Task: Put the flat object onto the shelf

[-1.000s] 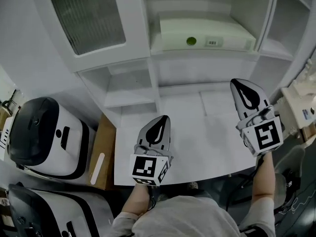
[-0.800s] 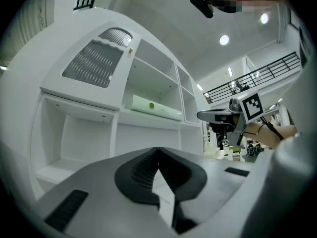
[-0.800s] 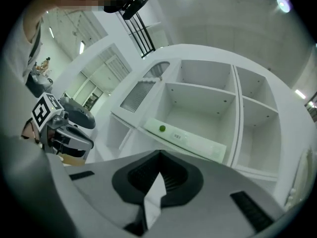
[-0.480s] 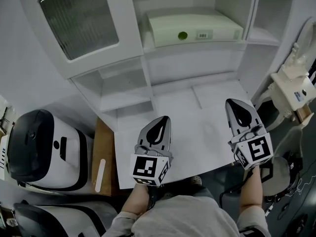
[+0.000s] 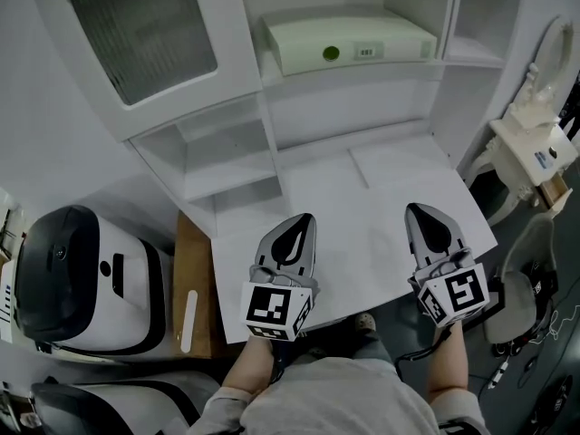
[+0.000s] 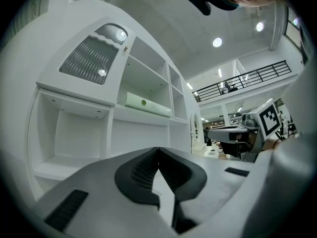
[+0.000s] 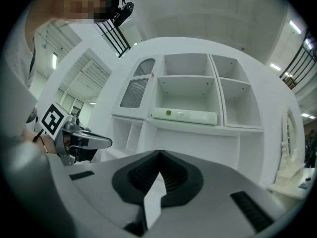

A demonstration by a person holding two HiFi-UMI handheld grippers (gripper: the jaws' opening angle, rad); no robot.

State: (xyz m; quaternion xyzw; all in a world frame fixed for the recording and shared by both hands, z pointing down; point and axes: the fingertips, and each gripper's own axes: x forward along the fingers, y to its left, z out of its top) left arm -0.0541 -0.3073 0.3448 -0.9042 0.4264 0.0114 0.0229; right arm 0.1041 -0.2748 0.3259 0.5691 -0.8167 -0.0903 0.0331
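Left hand-held gripper (image 5: 300,224) & right hand-held gripper (image 5: 421,214) are both hovering over the near part of the white table (image 5: 362,188), jaws pressed together w/ nothing betw. them, right one well apart to the right. Pale green flat object (image 5: 349,42) is lying on the far shelf (image 5: 362,71), middle compartment.

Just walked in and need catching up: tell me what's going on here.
A person holds both grippers low over the white desk. The left gripper and right gripper have jaws shut, empty. The flat pale-green box lies on the white cabinet shelf, so placing looks done.
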